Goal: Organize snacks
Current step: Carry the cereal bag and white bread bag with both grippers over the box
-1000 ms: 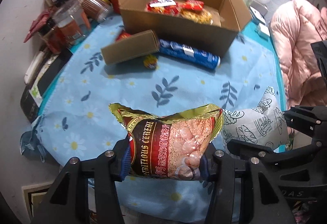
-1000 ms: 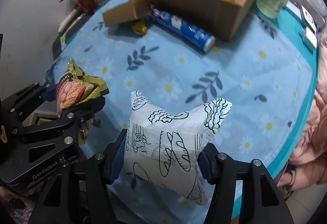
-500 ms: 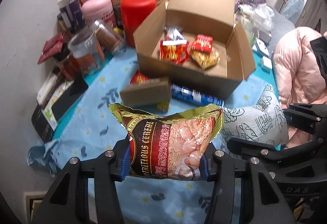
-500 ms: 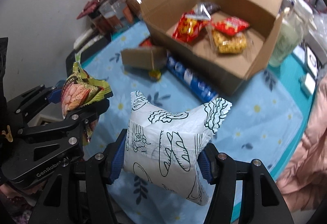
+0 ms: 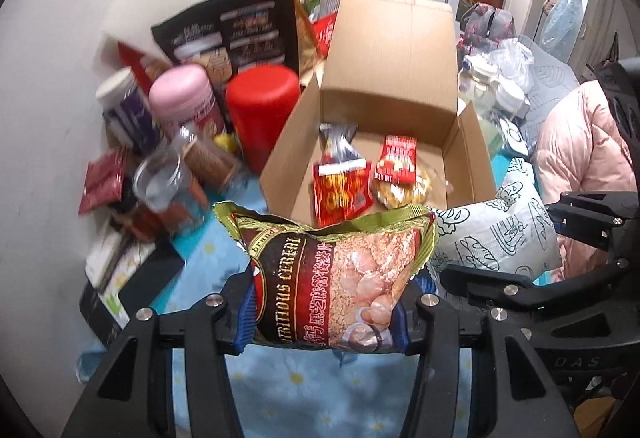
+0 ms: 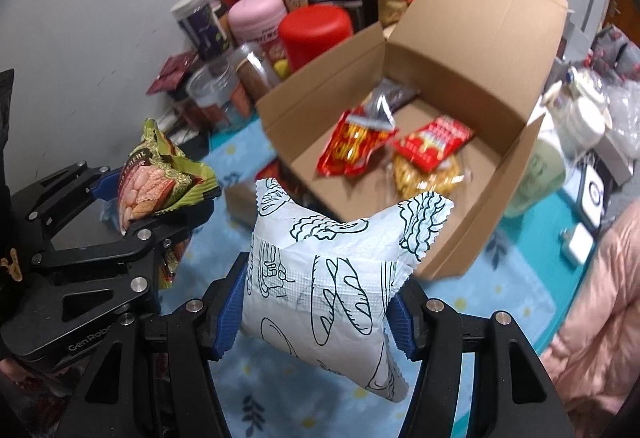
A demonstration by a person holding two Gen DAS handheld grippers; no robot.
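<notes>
Snack packs are both in the air, mid-carry toward the open cardboard box (image 6: 472, 142). Left tongs (image 5: 326, 312) pinch the cereal pouch (image 5: 336, 278) by its lower half, blue pads pressed into both sides; it fills the lower centre of the left wrist view. Right tongs (image 6: 316, 312) pinch the white bread-print packet (image 6: 332, 274) the same way, lower centre of the right wrist view. Each pack also shows at the other camera's edge: the white packet mid right, the cereal pouch mid left, so the two tongs sit side by side, close but apart. Box sits upper centre-right in both views, flaps up, on the blue daisy-print cloth over the table (image 6: 516, 278). It already holds a red chip bag (image 6: 352, 146), a red-topped pack of yellow snacks (image 6: 428, 154) and a dark packet (image 6: 390, 96) at the back. Free floor in the box looks to be at its right side and front corner. Step in hand, as I read it: transport, drop-off not begun. Next move calls for bringing both packs over the near wall, clearing the rim and the upright rear flap, then letting go one at a time so the tongs don't clash. Jars and canisters (image 6: 316, 34) crowd the upper left just beside the box; stay off them.
</notes>
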